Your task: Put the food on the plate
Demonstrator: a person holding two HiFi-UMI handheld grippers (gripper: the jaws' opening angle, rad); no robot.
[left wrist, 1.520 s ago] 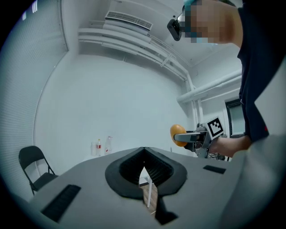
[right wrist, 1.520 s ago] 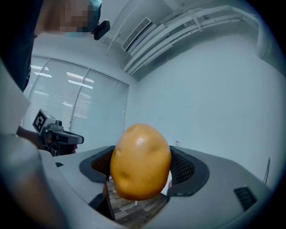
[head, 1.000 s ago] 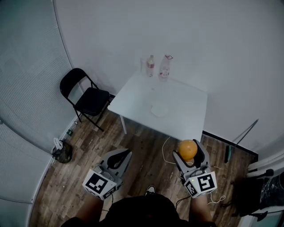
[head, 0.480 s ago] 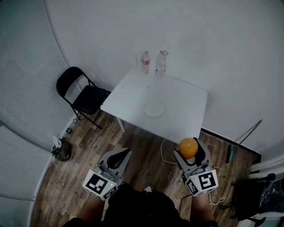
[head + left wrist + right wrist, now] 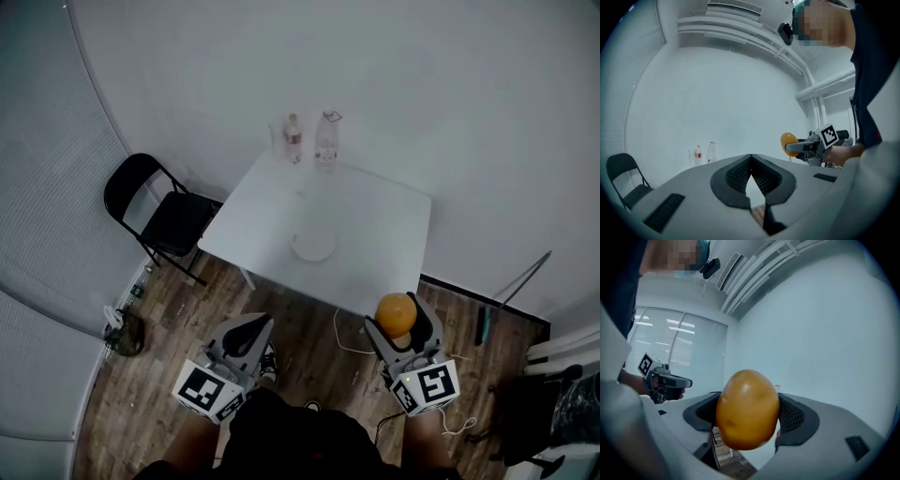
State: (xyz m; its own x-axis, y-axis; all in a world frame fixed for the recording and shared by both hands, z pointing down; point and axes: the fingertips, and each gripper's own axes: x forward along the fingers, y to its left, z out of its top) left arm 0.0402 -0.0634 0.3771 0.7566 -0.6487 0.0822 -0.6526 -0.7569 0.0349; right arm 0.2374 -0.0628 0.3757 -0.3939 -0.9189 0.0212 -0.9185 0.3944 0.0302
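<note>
My right gripper (image 5: 397, 321) is shut on an orange, egg-shaped piece of food (image 5: 396, 314), which fills the middle of the right gripper view (image 5: 747, 409). It hangs over the floor just short of the white table's (image 5: 375, 253) near edge. A small white plate (image 5: 313, 246) lies on the table, left of centre. My left gripper (image 5: 247, 335) is shut and holds nothing; its pads (image 5: 740, 173) meet at the tips in the left gripper view. From there the orange food (image 5: 788, 142) and the right gripper (image 5: 806, 146) show at the right.
Two bottles (image 5: 324, 140) and a clear cup (image 5: 275, 137) stand at the table's far edge by the wall. A black folding chair (image 5: 157, 212) stands left of the table. A white cable (image 5: 339, 330) trails on the wooden floor under the table's near edge.
The table, plate and chair have slid left and nearer in the head view as the person steps toward the table. Both grippers hold the same pose, the food still gripped.
</note>
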